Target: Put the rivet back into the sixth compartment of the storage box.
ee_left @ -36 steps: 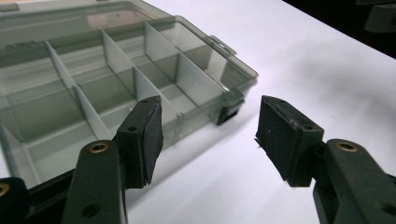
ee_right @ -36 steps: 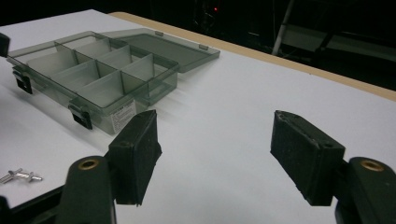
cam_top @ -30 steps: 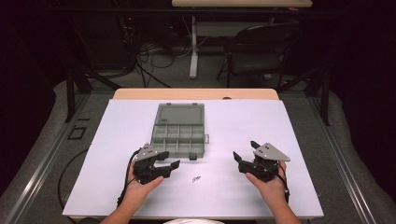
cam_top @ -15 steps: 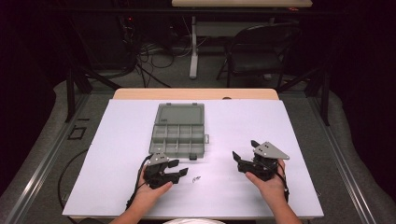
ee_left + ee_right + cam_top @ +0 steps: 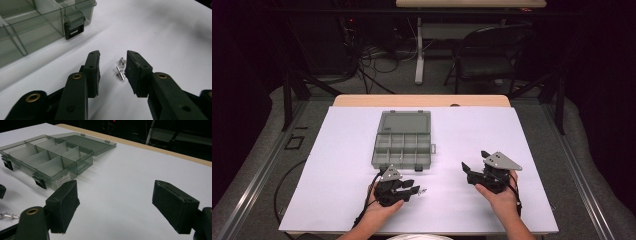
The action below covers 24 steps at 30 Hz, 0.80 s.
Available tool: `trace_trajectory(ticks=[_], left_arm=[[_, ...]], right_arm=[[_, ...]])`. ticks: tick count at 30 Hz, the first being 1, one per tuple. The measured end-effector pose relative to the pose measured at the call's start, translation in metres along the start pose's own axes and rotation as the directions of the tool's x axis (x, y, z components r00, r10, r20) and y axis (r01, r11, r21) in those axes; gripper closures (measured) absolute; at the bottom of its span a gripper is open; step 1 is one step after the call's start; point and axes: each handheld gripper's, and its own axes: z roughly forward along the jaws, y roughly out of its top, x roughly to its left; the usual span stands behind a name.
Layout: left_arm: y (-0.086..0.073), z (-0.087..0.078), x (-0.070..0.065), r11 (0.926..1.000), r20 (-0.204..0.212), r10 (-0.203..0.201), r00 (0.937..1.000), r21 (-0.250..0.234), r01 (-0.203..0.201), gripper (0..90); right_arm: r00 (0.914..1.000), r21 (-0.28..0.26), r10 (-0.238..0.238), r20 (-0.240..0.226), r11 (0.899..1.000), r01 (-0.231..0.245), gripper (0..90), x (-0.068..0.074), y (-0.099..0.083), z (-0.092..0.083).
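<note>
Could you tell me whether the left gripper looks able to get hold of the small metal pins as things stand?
Probably yes: the left gripper has been closing, its jaws lie either side of the metal pins on the white table, with nothing between.

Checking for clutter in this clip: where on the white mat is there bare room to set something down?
The white mat lies bare left of the open organizer box, right of it, and between the right gripper and the box. It is tight by the left gripper, whose closing jaws straddle two small metal pins near the box's latch.
</note>
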Motion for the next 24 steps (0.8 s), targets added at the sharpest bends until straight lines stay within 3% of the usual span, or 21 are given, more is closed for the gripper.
trace_trajectory(ticks=[8, 24], left_arm=[[-0.003, 0.008, -0.004, 0.9997, 0.022, 0.001, 0.9998, 0.025, -0.002, 72.2], [-0.004, 0.015, -0.009, 0.9984, 0.001, 0.028, 0.9996, 0.050, -0.028, 78.1]], right_arm=[[1.0000, 0.000, 0.000, 0.003, 1.000, 0.000, 20.5, -0.001, -0.001, 0.000], [1.0000, 0.013, 0.007, -0.001, 1.000, -0.007, 21.5, -0.002, -0.001, 0.000]])
